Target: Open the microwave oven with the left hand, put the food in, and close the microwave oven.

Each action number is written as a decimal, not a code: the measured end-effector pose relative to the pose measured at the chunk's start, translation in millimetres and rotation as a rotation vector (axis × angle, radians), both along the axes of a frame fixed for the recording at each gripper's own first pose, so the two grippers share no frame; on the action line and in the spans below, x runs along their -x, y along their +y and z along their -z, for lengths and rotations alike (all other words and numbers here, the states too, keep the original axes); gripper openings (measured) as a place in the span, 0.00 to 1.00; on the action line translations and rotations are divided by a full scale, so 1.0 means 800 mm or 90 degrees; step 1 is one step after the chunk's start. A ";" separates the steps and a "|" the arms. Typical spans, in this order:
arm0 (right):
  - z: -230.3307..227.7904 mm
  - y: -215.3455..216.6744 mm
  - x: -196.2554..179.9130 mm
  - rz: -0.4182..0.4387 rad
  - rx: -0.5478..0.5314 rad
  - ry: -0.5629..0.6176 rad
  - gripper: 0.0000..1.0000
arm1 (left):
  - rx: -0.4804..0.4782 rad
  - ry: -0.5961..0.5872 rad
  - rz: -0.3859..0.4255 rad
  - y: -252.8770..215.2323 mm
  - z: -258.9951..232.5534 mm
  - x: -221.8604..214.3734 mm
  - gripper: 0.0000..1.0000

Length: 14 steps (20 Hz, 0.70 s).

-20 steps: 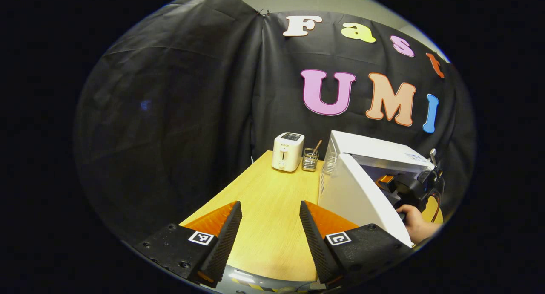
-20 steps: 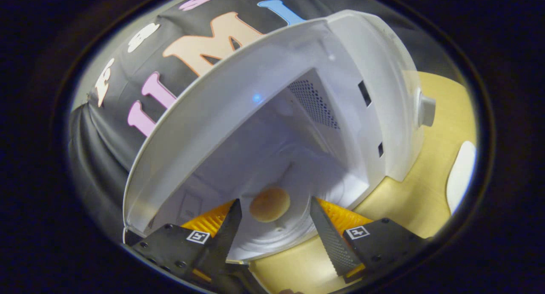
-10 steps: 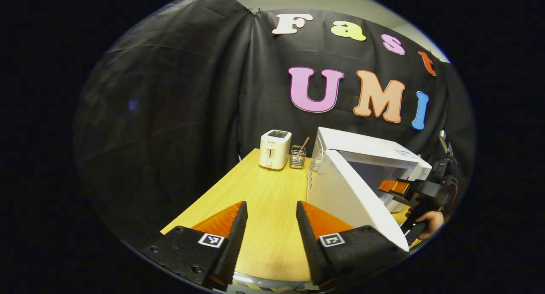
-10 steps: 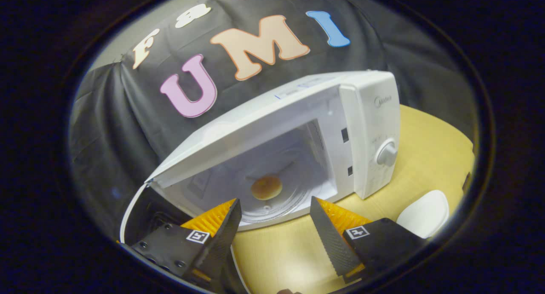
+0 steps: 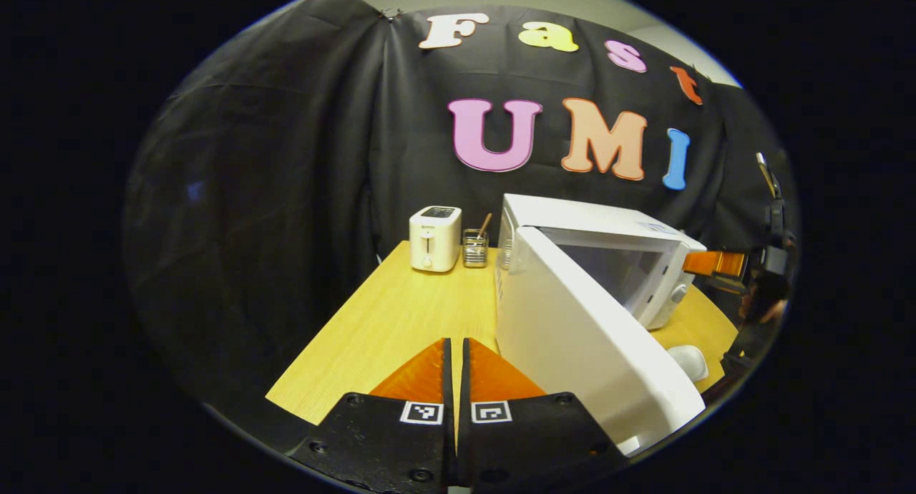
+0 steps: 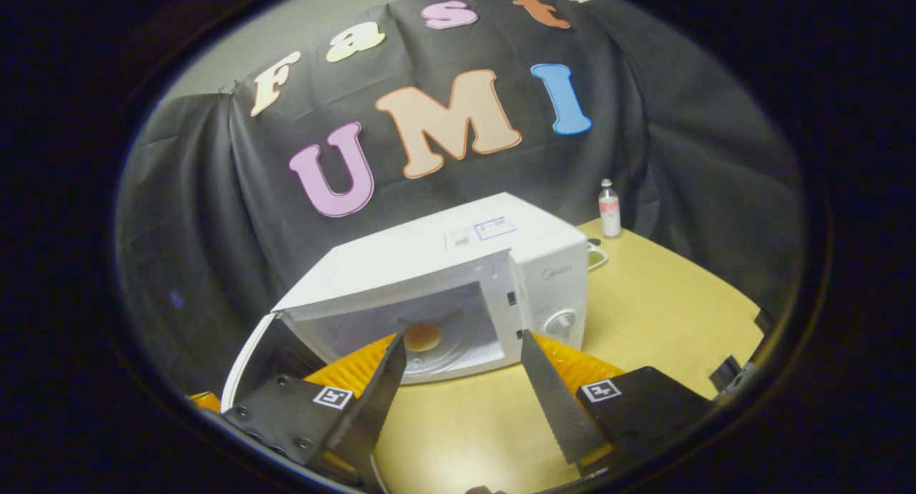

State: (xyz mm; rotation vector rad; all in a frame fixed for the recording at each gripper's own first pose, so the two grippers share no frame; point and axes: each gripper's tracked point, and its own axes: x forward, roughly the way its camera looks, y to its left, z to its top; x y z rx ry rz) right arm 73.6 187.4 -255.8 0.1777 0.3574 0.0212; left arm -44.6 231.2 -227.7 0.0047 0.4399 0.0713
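Note:
The white microwave oven stands on the wooden table with its door swung wide open. A round golden bun lies on the turntable inside the cavity. My right gripper is open, back from the oven's mouth, with nothing between its fingers. In the left gripper view it shows far off at the right edge as the right gripper. My left gripper is shut with nothing in it, low over the table's near edge, just left of the open door.
A white toaster and a small wire holder with sticks stand at the table's back left. A small bottle stands right of the oven, a white dish near the front. Bare wooden table lies left of the door.
My right gripper has pulled back out of the oven, leaving the bun inside. My left gripper has gone from open to shut and drawn back a little.

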 end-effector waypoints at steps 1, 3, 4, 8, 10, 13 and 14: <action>-0.008 -0.010 0.004 0.006 0.008 -0.007 0.99 | -0.002 0.009 0.015 -0.006 0.003 0.005 0.00; -0.012 -0.026 0.007 0.012 0.012 -0.007 0.99 | -0.007 0.028 0.038 -0.016 0.011 0.013 0.00; -0.015 -0.034 0.009 0.015 0.013 -0.005 0.99 | -0.005 0.039 0.051 -0.022 0.015 0.018 0.00; -0.032 -0.061 0.012 0.027 0.019 -0.009 0.91 | -0.002 0.062 0.082 -0.046 0.021 0.034 0.00; -0.045 -0.073 0.011 0.028 0.022 -0.023 0.91 | 0.007 0.072 0.085 -0.057 0.025 0.043 0.00; -0.054 -0.093 0.012 0.027 0.025 -0.025 0.91 | 0.016 0.088 0.075 -0.077 0.022 0.058 0.00; -0.057 -0.101 0.011 0.026 0.024 -0.025 0.91 | 0.018 0.089 0.072 -0.084 0.021 0.058 0.00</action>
